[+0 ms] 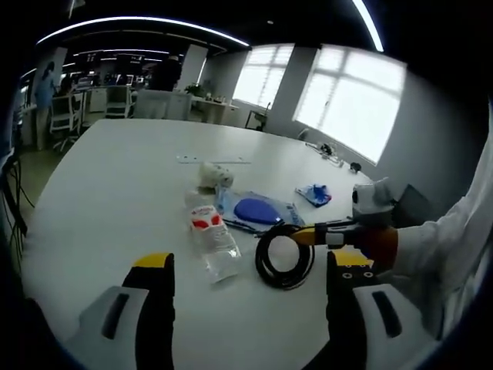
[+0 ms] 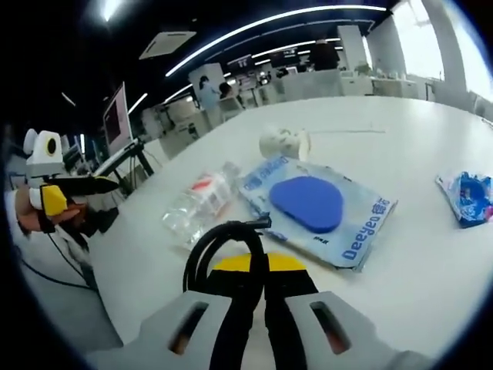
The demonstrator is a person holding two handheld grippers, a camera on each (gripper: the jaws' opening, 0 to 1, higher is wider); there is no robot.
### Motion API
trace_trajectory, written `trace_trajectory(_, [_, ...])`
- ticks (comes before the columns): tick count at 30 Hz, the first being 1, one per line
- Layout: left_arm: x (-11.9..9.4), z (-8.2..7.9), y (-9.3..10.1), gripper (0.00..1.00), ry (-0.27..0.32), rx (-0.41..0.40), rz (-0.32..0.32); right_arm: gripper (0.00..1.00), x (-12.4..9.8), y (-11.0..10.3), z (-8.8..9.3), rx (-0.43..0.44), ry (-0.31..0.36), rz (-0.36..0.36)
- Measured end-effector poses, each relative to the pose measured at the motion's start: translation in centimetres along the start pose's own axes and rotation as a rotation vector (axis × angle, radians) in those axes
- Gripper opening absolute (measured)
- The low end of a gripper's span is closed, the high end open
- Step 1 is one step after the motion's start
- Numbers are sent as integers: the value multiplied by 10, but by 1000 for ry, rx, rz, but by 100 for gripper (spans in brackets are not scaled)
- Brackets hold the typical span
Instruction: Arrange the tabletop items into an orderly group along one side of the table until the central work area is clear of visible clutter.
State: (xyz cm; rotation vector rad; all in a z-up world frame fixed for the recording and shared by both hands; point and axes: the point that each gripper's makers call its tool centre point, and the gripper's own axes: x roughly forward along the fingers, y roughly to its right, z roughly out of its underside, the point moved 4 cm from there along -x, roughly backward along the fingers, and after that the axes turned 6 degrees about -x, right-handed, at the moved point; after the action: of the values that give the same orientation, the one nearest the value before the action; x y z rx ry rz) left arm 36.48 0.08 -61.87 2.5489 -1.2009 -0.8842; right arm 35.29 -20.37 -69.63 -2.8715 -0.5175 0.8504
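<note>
Surface (image 1: 115, 177): white, smooth, matt with a soft sheen from the ceiling lights. Cable coil (image 1: 284, 257): black, glossy, rubber-like sheath. Bottle (image 1: 212, 240): clear, crinkled plastic with a red-and-white label. Flat packet (image 2: 320, 208): transparent glossy film over a matt blue pad. Small wrapper (image 2: 467, 196): blue, crumpled, shiny plastic. Soft toy (image 1: 213, 175): cream, fuzzy cloth. Left gripper (image 1: 250, 297): matt grey plastic jaws with yellow tips. Right gripper (image 2: 254, 281): matching finish.
</note>
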Motion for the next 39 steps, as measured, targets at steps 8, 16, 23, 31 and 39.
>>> trace_trajectory(8, [13, -6, 14, 80, -4, 37, 24, 0, -13, -1, -12, -2, 44, -21])
trace_trajectory(16, [23, -15, 26, 79, -1, 61, 47, 0, -31, -2, -35, 12, 107, -30])
trace_trajectory(23, [34, -22, 36, 76, 6, 73, 62, 0, -43, -5, -52, 10, 150, -39])
trace_trajectory(31, [48, -24, 46, 71, -11, 94, 57, 0, -54, -9, -64, 19, 187, -54])
trace_trajectory(39, [63, -28, 59, 64, -23, 117, 70, 0, -64, -13, -74, 19, 214, -64])
